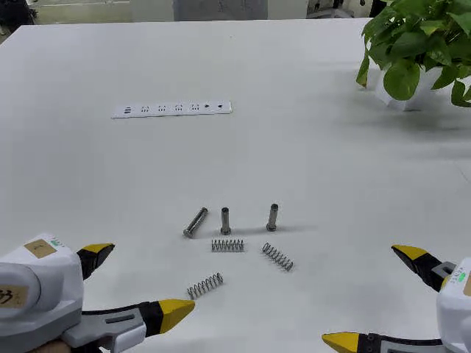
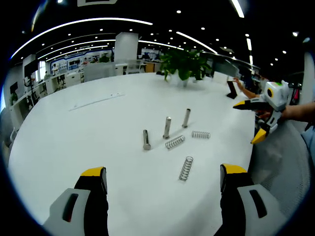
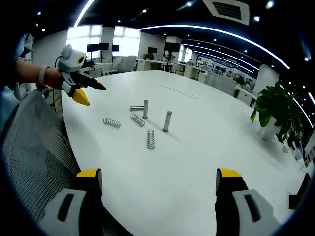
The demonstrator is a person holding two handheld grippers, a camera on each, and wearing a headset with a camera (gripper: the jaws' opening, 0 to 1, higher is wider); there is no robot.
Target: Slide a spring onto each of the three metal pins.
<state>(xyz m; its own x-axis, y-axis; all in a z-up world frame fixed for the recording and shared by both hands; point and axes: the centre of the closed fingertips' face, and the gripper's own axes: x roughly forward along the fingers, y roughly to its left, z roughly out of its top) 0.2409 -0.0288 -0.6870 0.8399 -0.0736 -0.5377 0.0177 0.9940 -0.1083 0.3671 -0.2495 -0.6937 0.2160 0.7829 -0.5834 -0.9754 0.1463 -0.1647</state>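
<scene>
Under everything: white table [image 1: 331, 162].
Potted plant [image 1: 419, 37]: toward the far right corner, white pot.
Left gripper [image 1: 151, 277]: over the near edge, left side; jaws spread wide, nothing between them.
Right gripper [image 1: 359, 294]: over the near edge, right side; jaws spread wide too, nothing held.
Power strip [image 1: 171, 109]: white, flat, left of centre, toward the far edge.
Pins: row of three, mid-width, nearer the near edge. Left pin [image 1: 195, 222] lies flat; middle pin [image 1: 225, 220] and right pin [image 1: 272, 217] stand upright. All bare.
Springs: three, lying loose on the near side of the pins. Middle spring [image 1: 227, 245] just beside the middle pin; right spring [image 1: 277, 256] near the right pin; near spring [image 1: 204, 285] closest to the left gripper.
</scene>
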